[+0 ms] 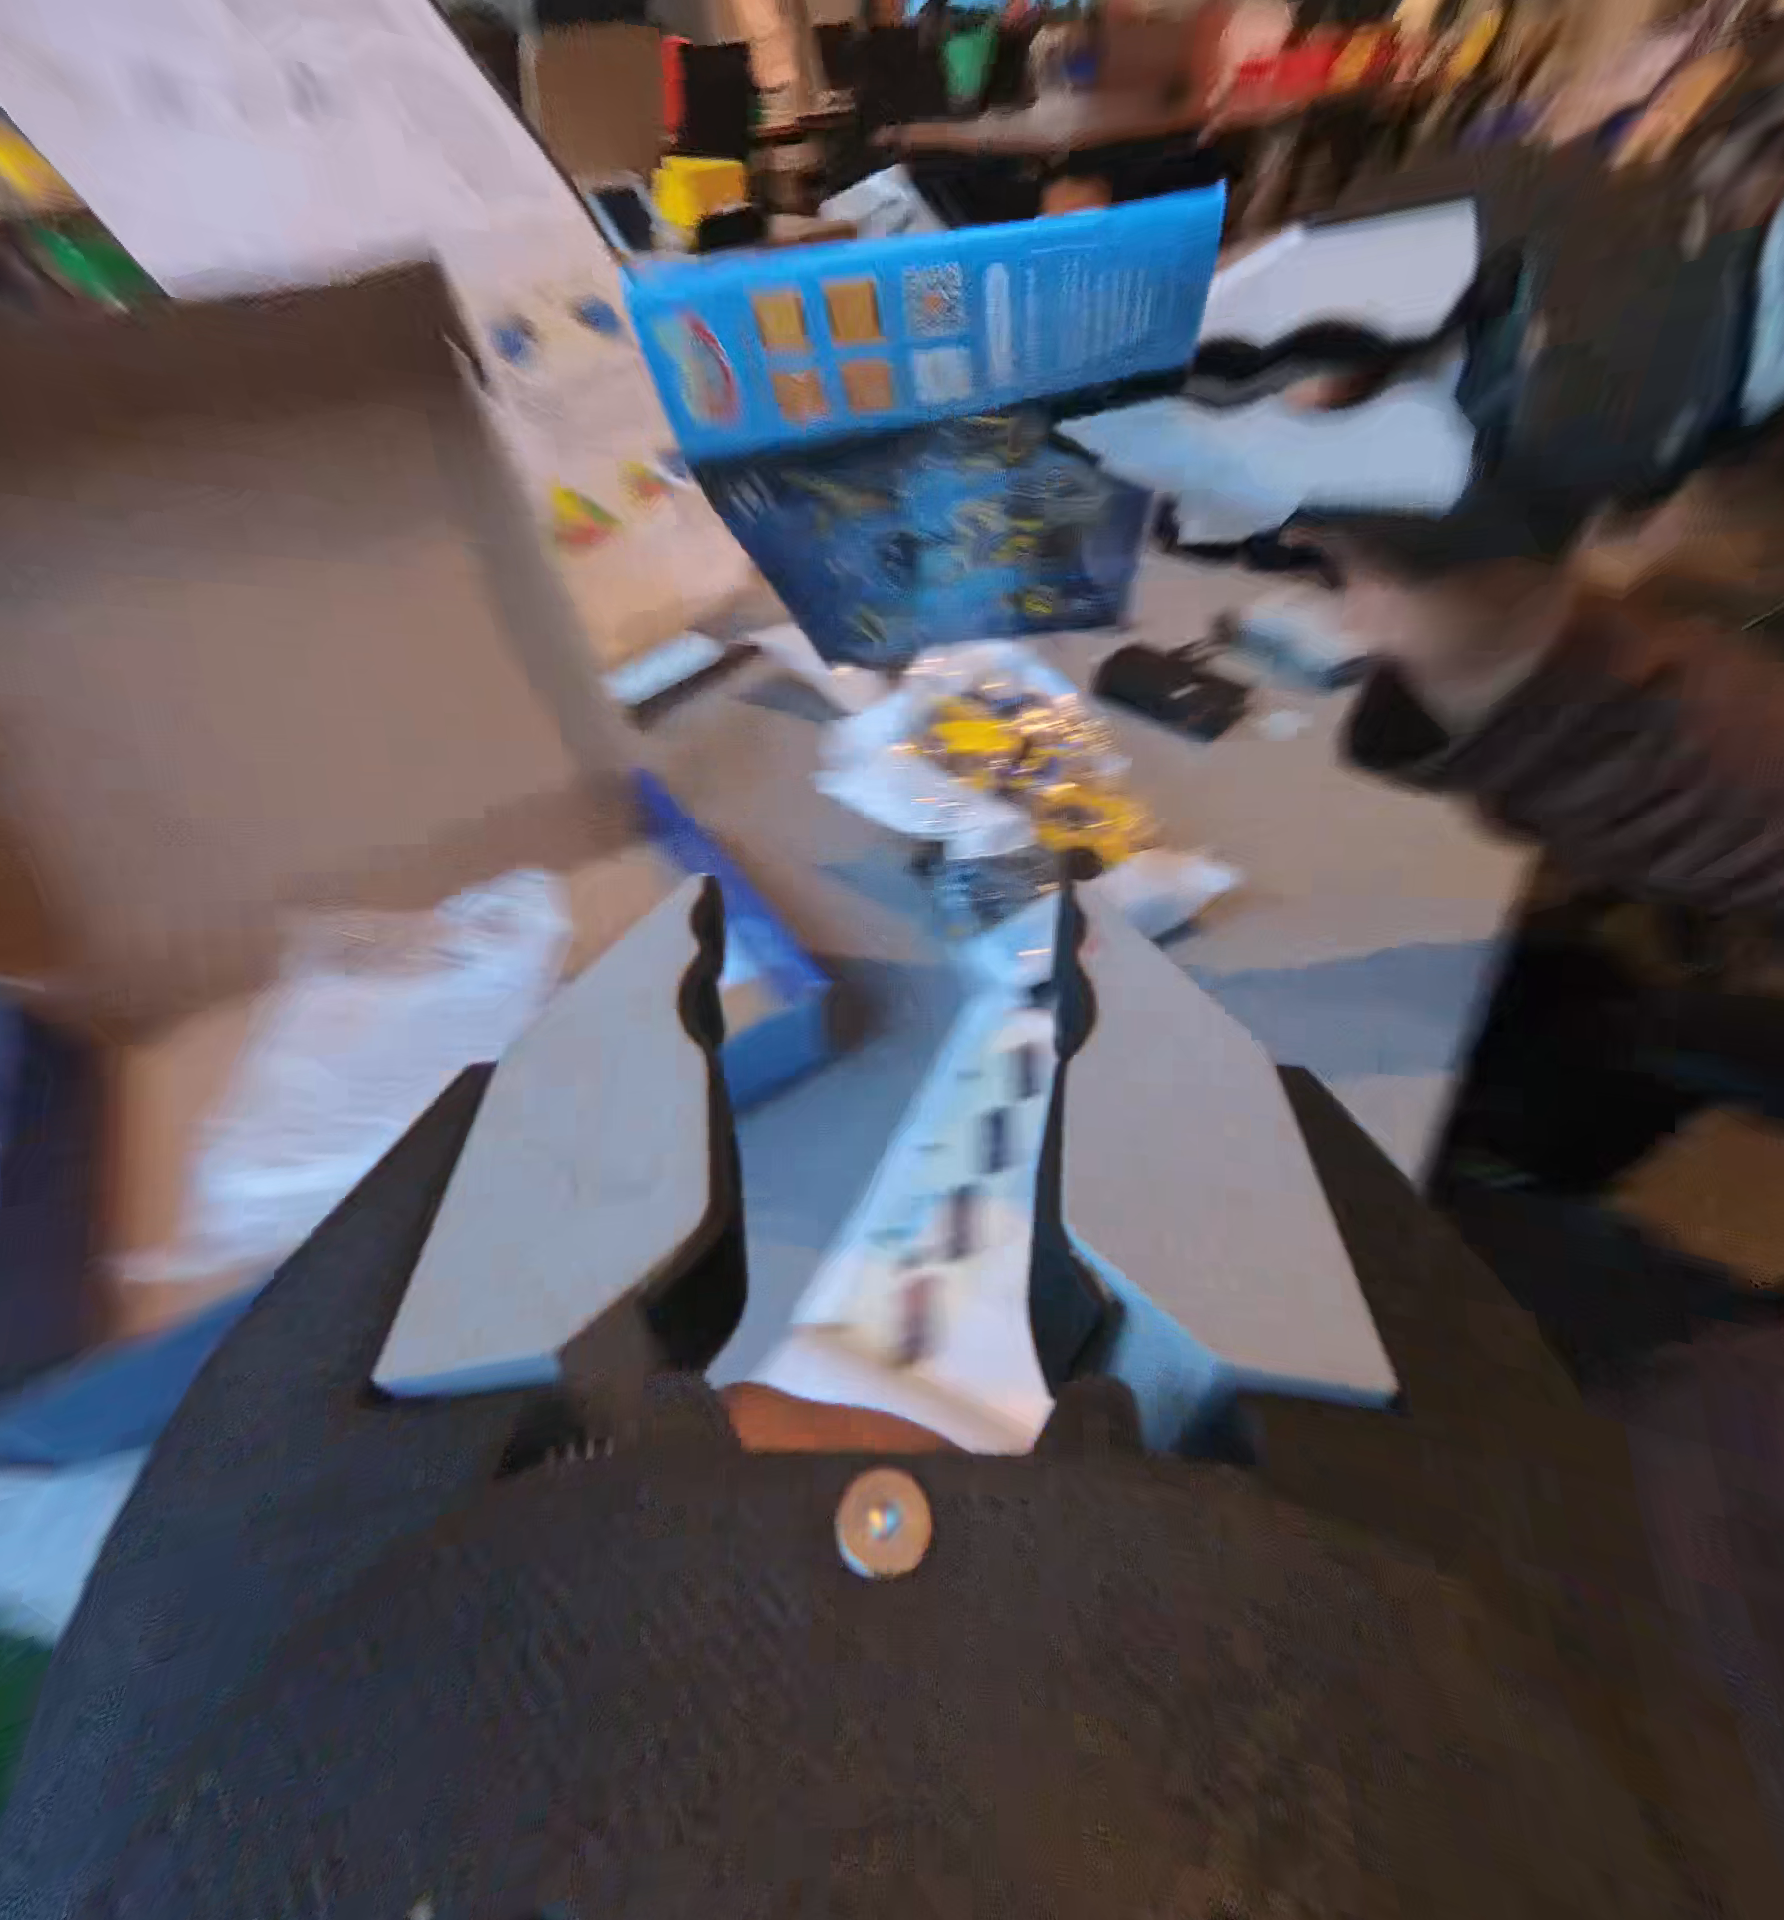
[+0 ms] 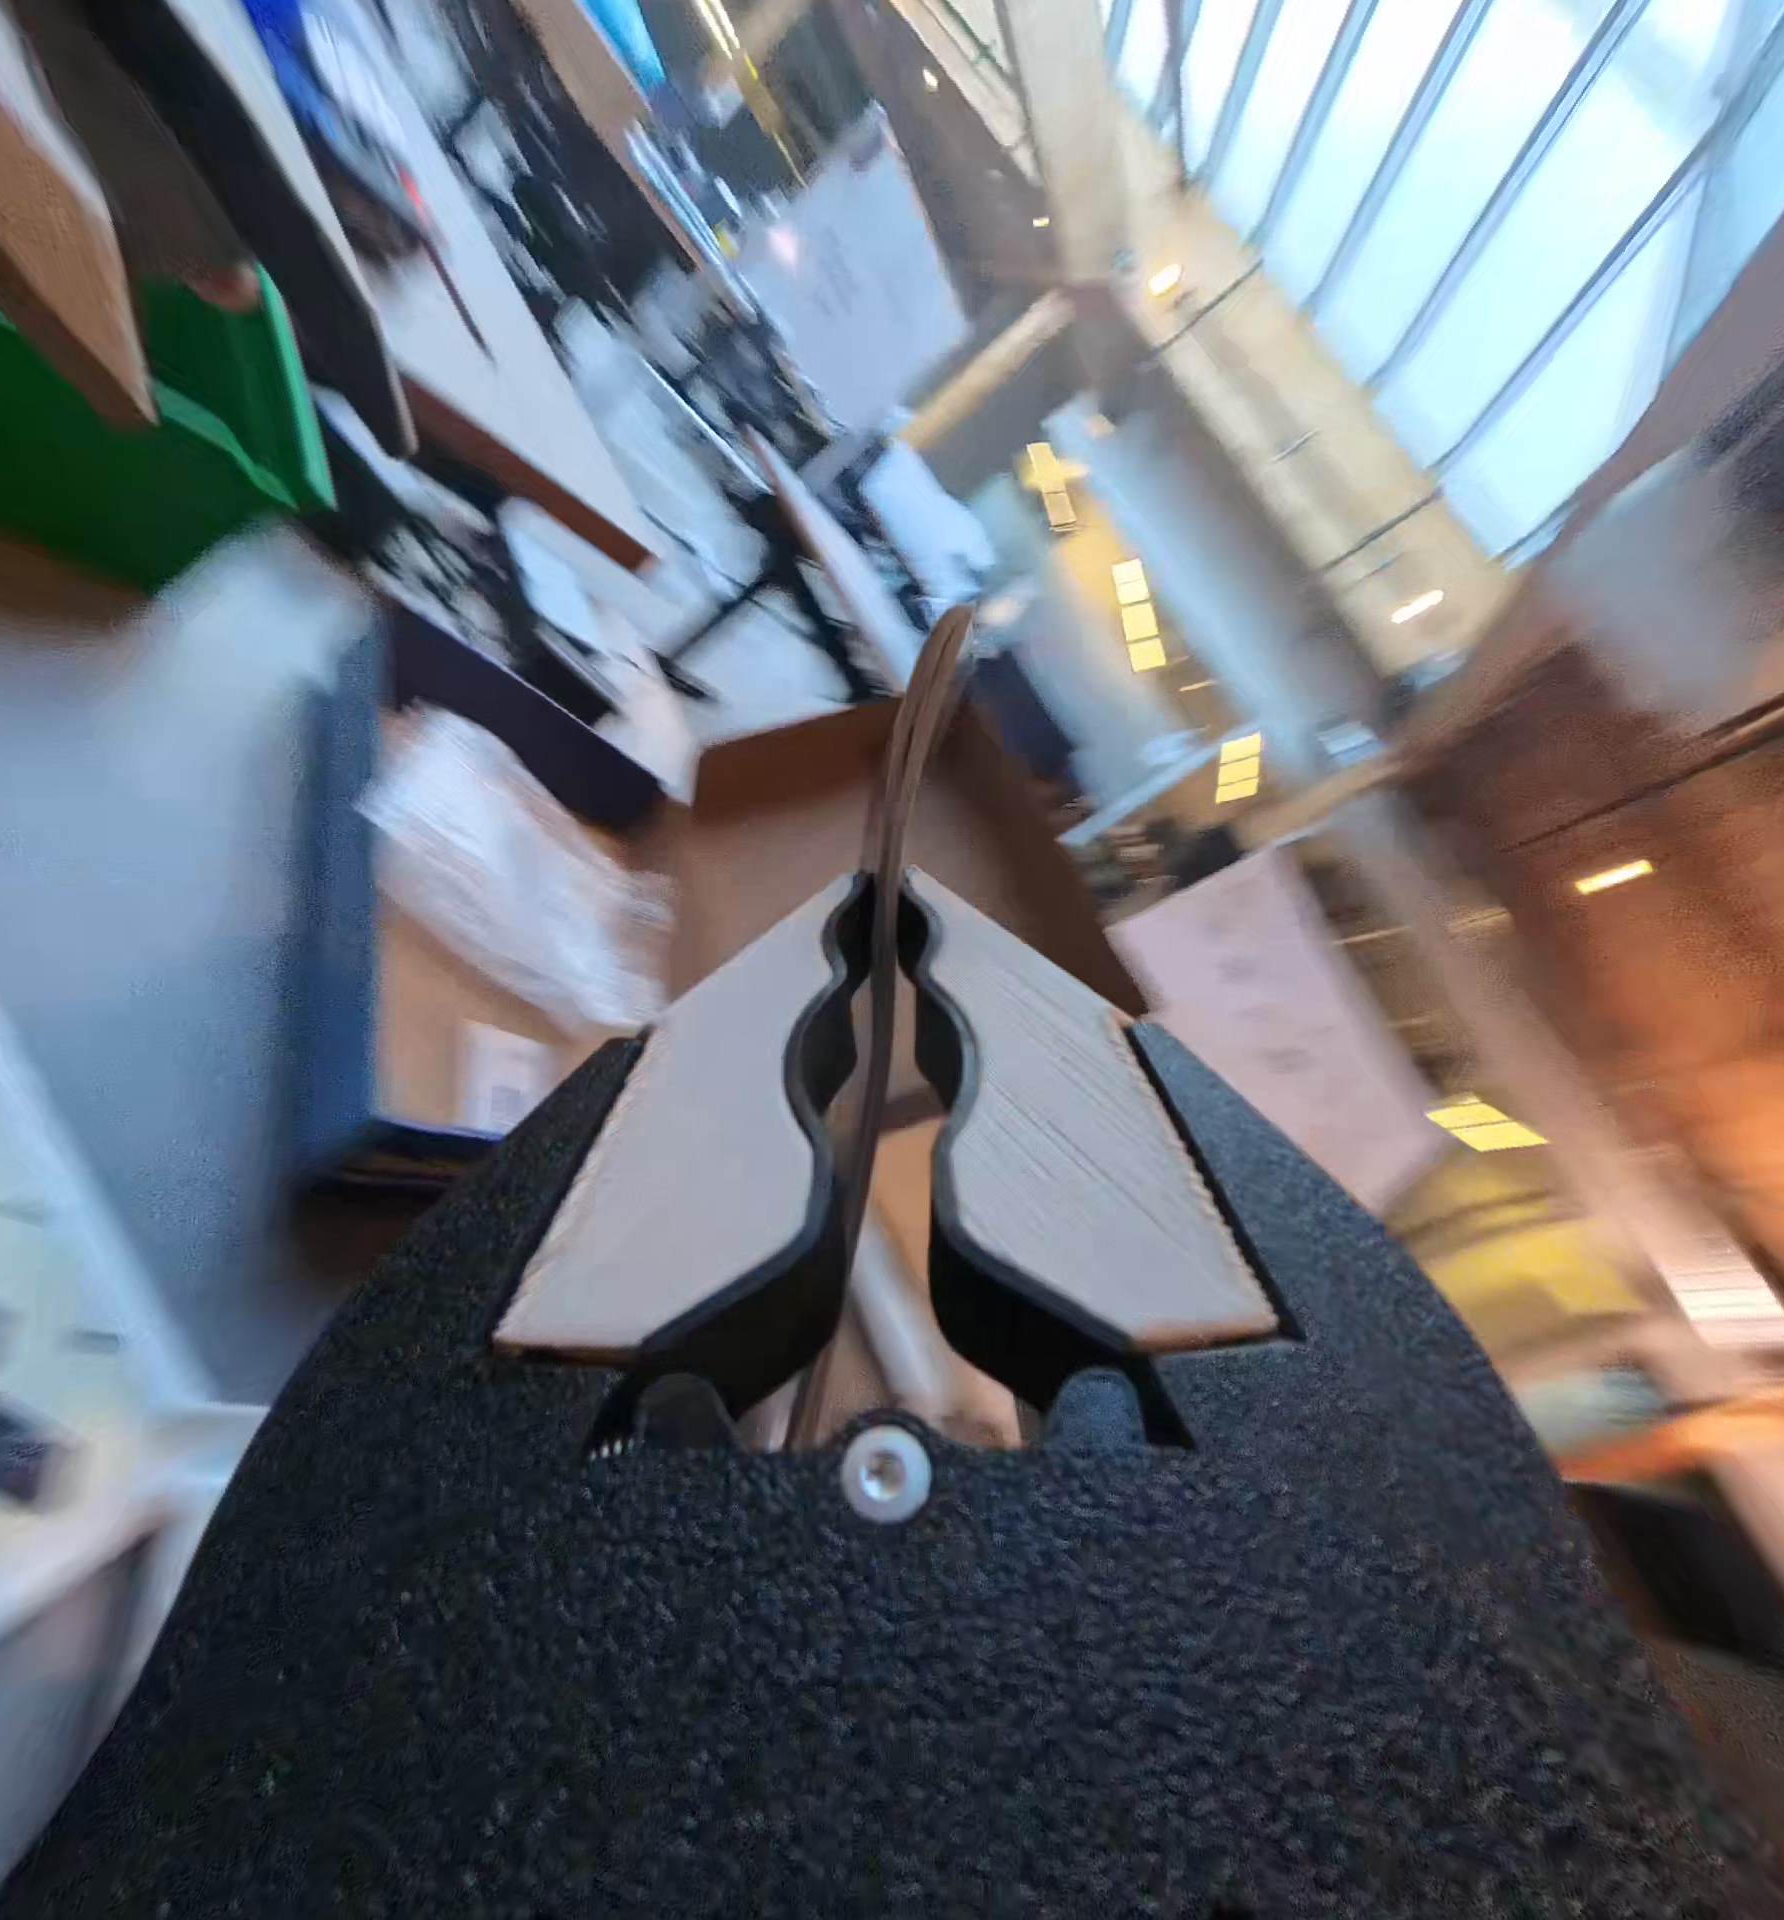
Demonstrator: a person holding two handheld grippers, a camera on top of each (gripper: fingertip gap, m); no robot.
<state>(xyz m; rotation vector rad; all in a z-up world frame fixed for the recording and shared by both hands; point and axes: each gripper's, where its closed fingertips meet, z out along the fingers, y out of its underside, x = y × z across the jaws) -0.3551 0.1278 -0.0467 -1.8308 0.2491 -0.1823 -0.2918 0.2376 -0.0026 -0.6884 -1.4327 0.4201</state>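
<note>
Two wrist views, both heavily smeared, so much of the room behind cannot be made out. Largest on the left side is a brown cardboard box [image 1: 223, 623], its edges blurred and cut off by the frame. Beyond it hangs a blue printed carton [image 1: 919, 332], tilted in the air, pinched at its right end by the right gripper [image 1: 1231, 384], seen far off and blurred. Below the carton a clear bag of yellow and blue pieces [image 1: 1002, 758] lies on the grey floor [image 1: 1335, 883].

Nearest the lens, the left gripper [image 1: 888, 904] has its jaws standing apart, nothing clamped between them. A white printed strip of paper [image 1: 950, 1195] shows in the gap, running along the right finger; whether it touches cannot be told.

From the right wrist view, the right gripper [image 2: 883, 883] is closed on the thin brown edge of a cardboard flap [image 2: 919, 727], which rises curved from between the tips. A green bin [image 2: 88, 447] sits at the upper left, partly hidden.
</note>
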